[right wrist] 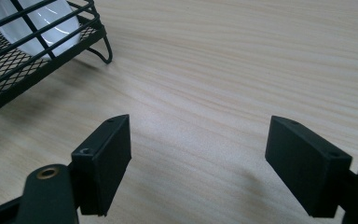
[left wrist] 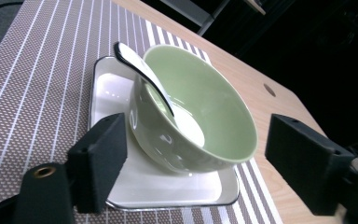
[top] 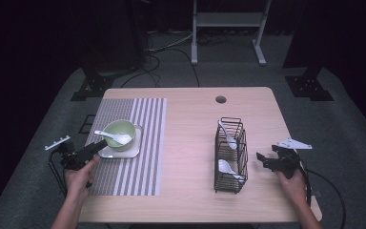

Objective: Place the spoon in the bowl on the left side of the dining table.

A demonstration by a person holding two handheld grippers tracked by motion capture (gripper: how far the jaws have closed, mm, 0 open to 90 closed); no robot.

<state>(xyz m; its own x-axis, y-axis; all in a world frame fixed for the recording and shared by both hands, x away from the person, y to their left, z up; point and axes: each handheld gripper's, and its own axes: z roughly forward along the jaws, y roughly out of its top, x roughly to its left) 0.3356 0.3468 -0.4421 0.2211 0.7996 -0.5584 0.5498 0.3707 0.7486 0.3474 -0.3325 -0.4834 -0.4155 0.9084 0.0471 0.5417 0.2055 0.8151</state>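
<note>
A pale green bowl (top: 119, 132) (left wrist: 205, 116) stands on a white square plate (top: 125, 153) (left wrist: 107, 88) on the striped placemat (top: 143, 143). A white spoon (top: 115, 137) (left wrist: 144, 77) lies in the bowl, its handle over the rim. My left gripper (top: 101, 144) (left wrist: 205, 163) is open at the plate's near left edge; its jaws stand wide with the bowl just ahead and touch nothing. To the right of a black wire rack (top: 230, 155) (right wrist: 28, 60), my right gripper (top: 262, 160) (right wrist: 198, 163) hangs open over bare wood.
The rack holds two white spoons (top: 228, 136) (right wrist: 37, 23). A round cable hole (top: 220, 99) sits near the table's far edge. Bare wood lies between the placemat and the rack. Stands and cables are on the floor beyond the table.
</note>
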